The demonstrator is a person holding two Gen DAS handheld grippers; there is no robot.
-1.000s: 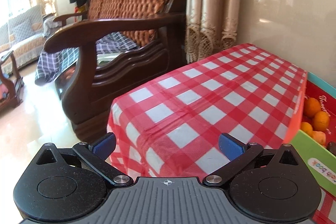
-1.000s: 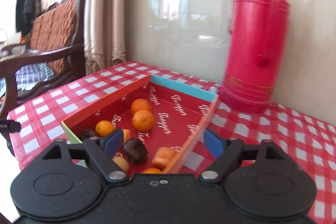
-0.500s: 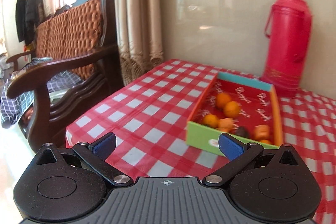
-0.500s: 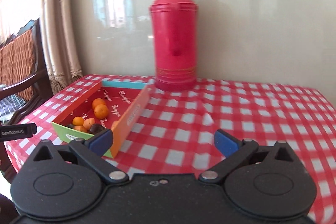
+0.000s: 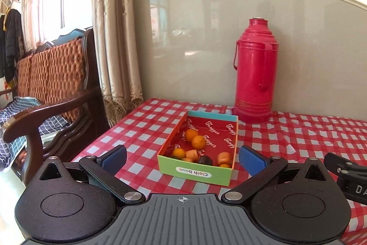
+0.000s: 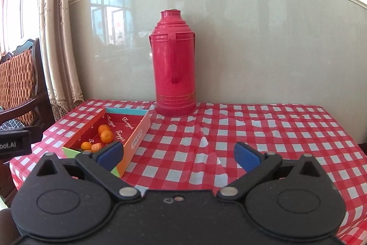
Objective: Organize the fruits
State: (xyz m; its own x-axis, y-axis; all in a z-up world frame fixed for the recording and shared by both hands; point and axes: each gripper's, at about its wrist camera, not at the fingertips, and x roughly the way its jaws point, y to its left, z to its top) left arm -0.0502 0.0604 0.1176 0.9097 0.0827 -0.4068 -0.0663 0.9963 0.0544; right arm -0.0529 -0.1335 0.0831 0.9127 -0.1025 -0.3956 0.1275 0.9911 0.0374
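Note:
An open cardboard box [image 5: 195,171] with a red inside and a green front wall sits on the red checked table. It holds several small oranges [image 5: 198,142], orange pieces and one dark fruit [image 5: 205,160]. My left gripper [image 5: 182,157] is open and empty, held back from the box's front wall. The box also shows in the right wrist view [image 6: 135,141], left of my right gripper [image 6: 177,153], which is open and empty over bare cloth. The oranges [image 6: 107,136] show there too.
A tall red thermos [image 5: 254,75] stands behind the box against the wall, also in the right wrist view [image 6: 175,56]. A wooden sofa [image 5: 52,93] and curtain [image 5: 114,38] stand left of the table. The checked cloth [image 6: 263,130] stretches right of the box.
Both grippers have swung and pulled back from the table. The left view turned from the sofa to the box; the right view moved from over the box to the thermos and the table's middle.

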